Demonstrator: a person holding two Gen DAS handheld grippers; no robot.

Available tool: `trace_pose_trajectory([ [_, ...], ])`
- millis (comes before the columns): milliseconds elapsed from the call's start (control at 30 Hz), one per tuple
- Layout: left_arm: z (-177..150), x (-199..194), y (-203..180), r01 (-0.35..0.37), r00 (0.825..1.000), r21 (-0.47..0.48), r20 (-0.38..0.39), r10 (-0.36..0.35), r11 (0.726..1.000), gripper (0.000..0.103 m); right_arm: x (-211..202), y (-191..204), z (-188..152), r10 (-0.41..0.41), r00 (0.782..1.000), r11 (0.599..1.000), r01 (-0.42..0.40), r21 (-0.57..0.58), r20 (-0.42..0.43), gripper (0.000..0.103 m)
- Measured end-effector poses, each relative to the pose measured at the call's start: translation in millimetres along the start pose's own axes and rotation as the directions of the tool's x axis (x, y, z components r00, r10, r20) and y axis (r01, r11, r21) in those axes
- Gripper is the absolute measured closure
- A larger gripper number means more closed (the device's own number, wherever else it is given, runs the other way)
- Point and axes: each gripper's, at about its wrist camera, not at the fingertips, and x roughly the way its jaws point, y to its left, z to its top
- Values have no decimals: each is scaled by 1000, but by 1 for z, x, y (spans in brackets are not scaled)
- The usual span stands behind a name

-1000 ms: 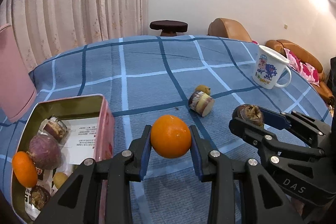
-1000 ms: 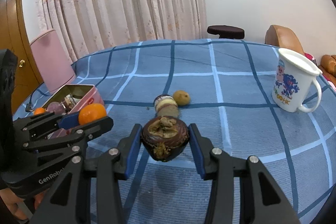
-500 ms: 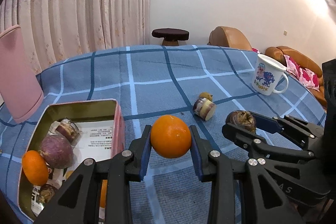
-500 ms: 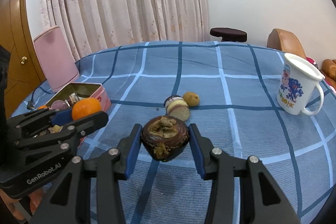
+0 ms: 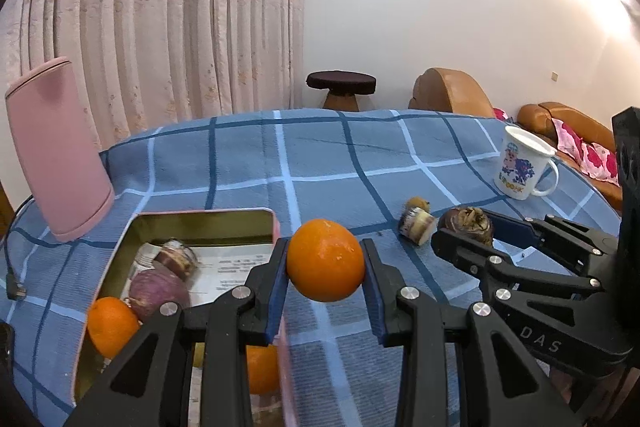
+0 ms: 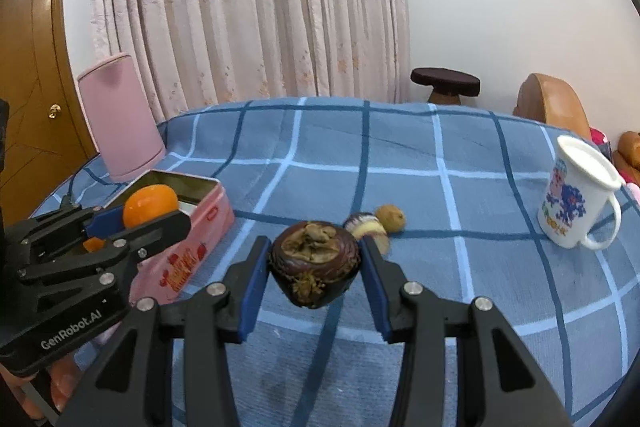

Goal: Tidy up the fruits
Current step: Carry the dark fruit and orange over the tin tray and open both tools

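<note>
Left gripper (image 5: 325,267) fingers pinching round orange fruit (image 5: 325,259) beside open pink metal tin (image 5: 276,227). Right gripper (image 6: 314,267) fingers pinching dark brown mangosteen (image 6: 314,263) above blue checked worktop (image 6: 400,155).

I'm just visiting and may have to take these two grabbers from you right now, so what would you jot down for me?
Left gripper: shut on an orange, held in the air beside the pink tin.
Right gripper: shut on a dark mangosteen, held above the blue checked cloth.
Done: the tin already holds two oranges and some purple fruit.
Left: put both held fruits in the tin, then fetch the cut fruit piece and small brown fruit lying on the cloth. The mug is not fruit.
</note>
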Motion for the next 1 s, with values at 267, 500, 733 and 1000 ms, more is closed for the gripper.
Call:
trace_pose_trajectory([
  [267,5,-11,21,-50,998,-20,27,51,999,67,3,25,18,38,999,999,-36,-37,29,55],
  [500,2,-12,43,-91,996,-49,11,92,995,67,12,49,27,82,996,995,-80,-65,31,55],
  [733,-3,-13,65,-125,992,-79,-4,125,989,67,22,71,30,119,993,989,-116,-92,23,55],
  [1000,-10,-15,84,-154,988,-101,-15,153,983,67,31,93,29,152,988,982,-150,-112,7,55],
])
